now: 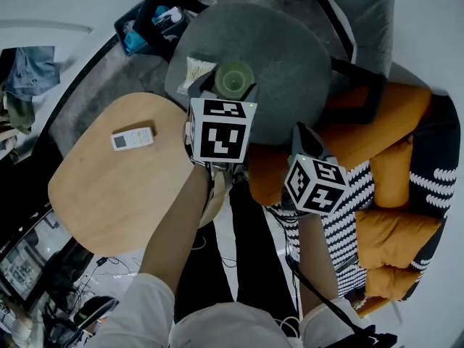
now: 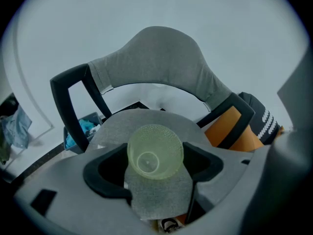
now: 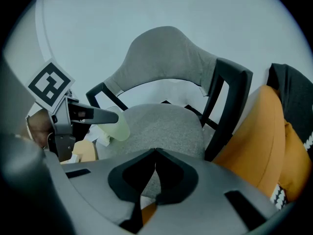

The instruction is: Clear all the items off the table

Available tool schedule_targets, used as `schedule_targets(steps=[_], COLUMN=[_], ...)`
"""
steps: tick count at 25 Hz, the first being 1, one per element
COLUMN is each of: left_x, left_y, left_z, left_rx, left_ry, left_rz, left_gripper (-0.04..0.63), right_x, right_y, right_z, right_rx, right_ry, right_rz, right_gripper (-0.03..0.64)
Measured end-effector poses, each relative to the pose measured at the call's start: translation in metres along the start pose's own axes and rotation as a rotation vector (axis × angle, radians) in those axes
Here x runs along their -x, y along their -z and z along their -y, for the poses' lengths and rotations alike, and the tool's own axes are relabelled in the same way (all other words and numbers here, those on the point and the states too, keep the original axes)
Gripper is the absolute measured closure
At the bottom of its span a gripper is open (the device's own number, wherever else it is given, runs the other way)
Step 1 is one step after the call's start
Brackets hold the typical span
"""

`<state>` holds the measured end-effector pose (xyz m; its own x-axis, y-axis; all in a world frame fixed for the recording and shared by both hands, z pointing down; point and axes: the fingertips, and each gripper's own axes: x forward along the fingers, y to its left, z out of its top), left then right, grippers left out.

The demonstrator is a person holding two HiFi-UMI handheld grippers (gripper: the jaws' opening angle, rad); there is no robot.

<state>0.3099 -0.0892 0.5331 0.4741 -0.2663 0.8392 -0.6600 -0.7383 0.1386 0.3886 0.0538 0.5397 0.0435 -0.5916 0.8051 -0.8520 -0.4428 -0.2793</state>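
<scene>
A pale green translucent cup (image 2: 155, 152) sits between the jaws of my left gripper (image 2: 155, 156), which is shut on it. In the head view the cup (image 1: 233, 78) hangs over the near edge of a grey chair seat (image 1: 275, 56), with the left gripper (image 1: 233, 87) below it. A small beige packet (image 1: 196, 71) lies on the seat just left of the cup. A white remote control (image 1: 133, 138) lies on the round wooden table (image 1: 94, 194). My right gripper (image 3: 155, 154) is shut with nothing in it, and it hangs beside the seat's right edge (image 1: 302, 133).
A grey chair back (image 2: 156, 58) with black armrests (image 2: 68, 99) rises behind the seat. Orange cushions (image 1: 391, 165) and a black-and-white patterned sofa (image 1: 348, 223) lie to the right. A blue bin (image 1: 145, 24) of small items stands on the floor at the far left.
</scene>
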Motion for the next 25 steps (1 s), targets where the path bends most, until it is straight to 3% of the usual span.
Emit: schedule_targets(steps=[9,25], left_x=[-0.020,-0.015], left_y=[0.002,-0.001], left_z=[-0.004,-0.003], left_rx=[0.008,0.057], left_ry=[-0.016,0.020], left_rz=[-0.019,0.026], left_gripper=[0.239,0.239], right_x=[-0.011,-0.006], right_y=[-0.003,-0.001], right_z=[-0.004,-0.006], right_rx=[0.019,0.003], right_ry=[-0.021,-0.010], right_rz=[-0.011,-0.003], right_gripper=[0.594,0.594])
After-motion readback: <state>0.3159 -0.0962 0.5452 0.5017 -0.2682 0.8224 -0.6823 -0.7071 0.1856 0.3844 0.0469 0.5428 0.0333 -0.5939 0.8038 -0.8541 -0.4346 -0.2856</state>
